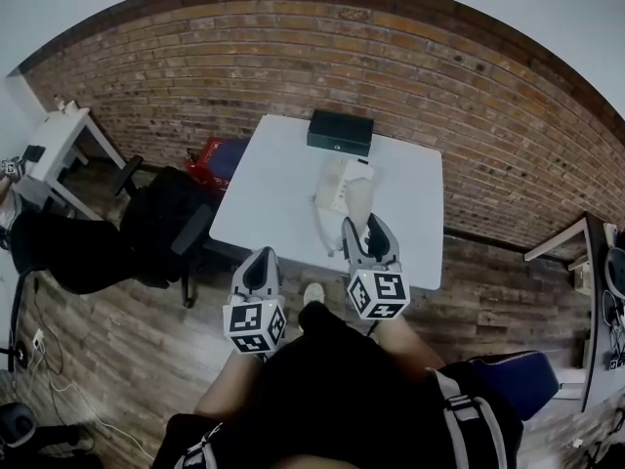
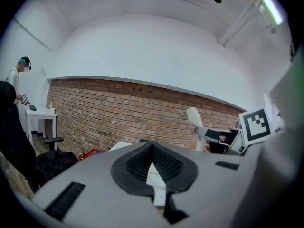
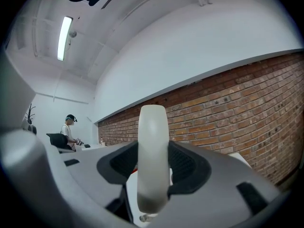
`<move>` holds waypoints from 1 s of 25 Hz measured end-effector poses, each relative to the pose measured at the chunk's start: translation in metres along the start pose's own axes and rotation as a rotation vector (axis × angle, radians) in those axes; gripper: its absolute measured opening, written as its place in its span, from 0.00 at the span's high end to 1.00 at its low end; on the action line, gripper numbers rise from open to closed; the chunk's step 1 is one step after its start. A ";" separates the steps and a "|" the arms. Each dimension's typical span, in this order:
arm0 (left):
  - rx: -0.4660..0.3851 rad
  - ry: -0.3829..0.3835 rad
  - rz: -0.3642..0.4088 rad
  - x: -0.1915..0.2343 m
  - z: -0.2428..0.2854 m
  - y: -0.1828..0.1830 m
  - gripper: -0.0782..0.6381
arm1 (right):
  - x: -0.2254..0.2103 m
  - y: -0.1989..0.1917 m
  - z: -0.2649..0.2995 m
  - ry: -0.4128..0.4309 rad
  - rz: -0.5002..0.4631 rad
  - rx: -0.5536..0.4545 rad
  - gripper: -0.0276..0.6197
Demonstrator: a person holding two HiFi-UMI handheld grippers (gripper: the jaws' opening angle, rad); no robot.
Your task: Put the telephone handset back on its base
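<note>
The white handset point(image 3: 153, 144) is clamped upright between the pads of the right gripper point(image 3: 153, 175) — the jaws are kept apart only by its width, with one pad pressed on each side. In the head view this gripper point(image 1: 361, 225) is seen at lower centre, over the near edge of the white table point(image 1: 264, 193). The handset point(image 1: 357, 201) is raised just below and right of the white telephone base point(image 1: 335, 182); whether the two touch cannot be told. A black box point(image 1: 340, 132) is set at the table's far edge. The left gripper point(image 2: 152, 148) is closed — its pads are brought together and nothing is held between them. In the head view it point(image 1: 261, 257) is seen lower left of the right one, off the table.
</note>
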State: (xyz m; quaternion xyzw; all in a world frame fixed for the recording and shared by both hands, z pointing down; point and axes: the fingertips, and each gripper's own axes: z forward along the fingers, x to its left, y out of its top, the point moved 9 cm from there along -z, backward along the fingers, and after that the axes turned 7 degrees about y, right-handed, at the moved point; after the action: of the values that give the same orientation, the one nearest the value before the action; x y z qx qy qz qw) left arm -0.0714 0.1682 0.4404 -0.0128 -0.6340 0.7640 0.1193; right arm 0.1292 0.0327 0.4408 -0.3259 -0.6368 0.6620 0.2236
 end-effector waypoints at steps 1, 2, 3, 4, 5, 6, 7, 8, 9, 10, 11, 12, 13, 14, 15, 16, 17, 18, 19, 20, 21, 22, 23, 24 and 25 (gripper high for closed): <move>0.000 0.001 0.004 0.002 0.004 0.000 0.90 | -0.001 -0.001 0.006 -0.001 0.002 0.000 0.67; -0.001 0.002 0.008 0.005 0.009 0.001 0.90 | -0.003 -0.002 0.011 -0.002 0.004 0.000 0.67; -0.002 0.004 0.011 0.008 0.014 0.001 0.90 | -0.005 -0.004 0.018 -0.004 0.005 0.001 0.67; -0.003 0.006 0.011 0.012 0.019 0.002 0.90 | -0.006 -0.005 0.024 -0.006 0.006 0.004 0.67; -0.003 0.010 0.009 0.017 0.025 0.003 0.90 | -0.007 -0.006 0.032 -0.008 0.007 0.006 0.67; -0.001 0.015 0.005 0.022 0.032 0.005 0.90 | -0.007 -0.007 0.040 -0.009 0.009 0.009 0.67; 0.002 0.018 0.002 0.028 0.040 0.007 0.90 | -0.008 -0.007 0.048 -0.010 0.013 0.012 0.67; 0.005 0.018 0.002 0.032 0.047 0.010 0.90 | -0.008 -0.006 0.057 -0.011 0.016 0.015 0.67; 0.006 0.015 0.003 0.034 0.055 0.014 0.90 | -0.010 -0.005 0.064 -0.012 0.019 0.017 0.67; 0.007 0.011 0.005 0.036 0.062 0.017 0.90 | -0.012 -0.003 0.071 -0.014 0.021 0.020 0.67; 0.009 0.008 0.004 0.038 0.070 0.019 0.90 | -0.014 -0.003 0.079 -0.017 0.022 0.024 0.67; 0.012 0.006 0.001 0.041 0.078 0.021 0.90 | -0.017 -0.002 0.086 -0.020 0.023 0.028 0.67; 0.015 0.003 -0.002 0.043 0.086 0.022 0.90 | -0.019 -0.002 0.094 -0.023 0.026 0.033 0.67; 0.019 -0.001 -0.004 0.045 0.094 0.023 0.90 | -0.022 -0.003 0.102 -0.026 0.030 0.038 0.67; 0.023 -0.005 -0.004 0.047 0.103 0.025 0.90 | -0.024 -0.004 0.109 -0.029 0.035 0.043 0.67; 0.025 -0.009 -0.002 0.048 0.111 0.026 0.90 | -0.027 -0.004 0.116 -0.032 0.041 0.048 0.67; 0.027 -0.013 -0.001 0.049 0.120 0.028 0.90 | -0.030 -0.005 0.122 -0.035 0.046 0.052 0.67; 0.029 -0.018 -0.001 0.050 0.129 0.029 0.90 | -0.034 -0.006 0.129 -0.040 0.053 0.058 0.67; 0.032 -0.024 0.000 0.050 0.138 0.032 0.90 | -0.038 -0.006 0.136 -0.046 0.063 0.063 0.67; 0.035 -0.030 0.001 0.051 0.148 0.034 0.90 | -0.042 -0.007 0.143 -0.055 0.076 0.069 0.67; 0.037 -0.036 0.005 0.051 0.156 0.036 0.90 | -0.047 -0.008 0.149 -0.065 0.090 0.074 0.67; 0.040 -0.044 0.009 0.051 0.165 0.038 0.90 | -0.051 -0.009 0.155 -0.075 0.101 0.078 0.67; 0.042 -0.053 0.013 0.051 0.174 0.040 0.90 | -0.056 -0.009 0.160 -0.084 0.110 0.081 0.67; 0.045 -0.062 0.017 0.050 0.183 0.042 0.90 | -0.061 -0.009 0.166 -0.093 0.116 0.084 0.67; 0.048 -0.071 0.020 0.049 0.193 0.043 0.90 | -0.066 -0.009 0.171 -0.102 0.121 0.085 0.67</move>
State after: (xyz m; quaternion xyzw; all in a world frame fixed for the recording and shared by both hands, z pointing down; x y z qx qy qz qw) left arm -0.1593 -0.0157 0.4425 0.0109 -0.6191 0.7801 0.0891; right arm 0.0509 -0.1332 0.4558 -0.3198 -0.5977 0.7166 0.1640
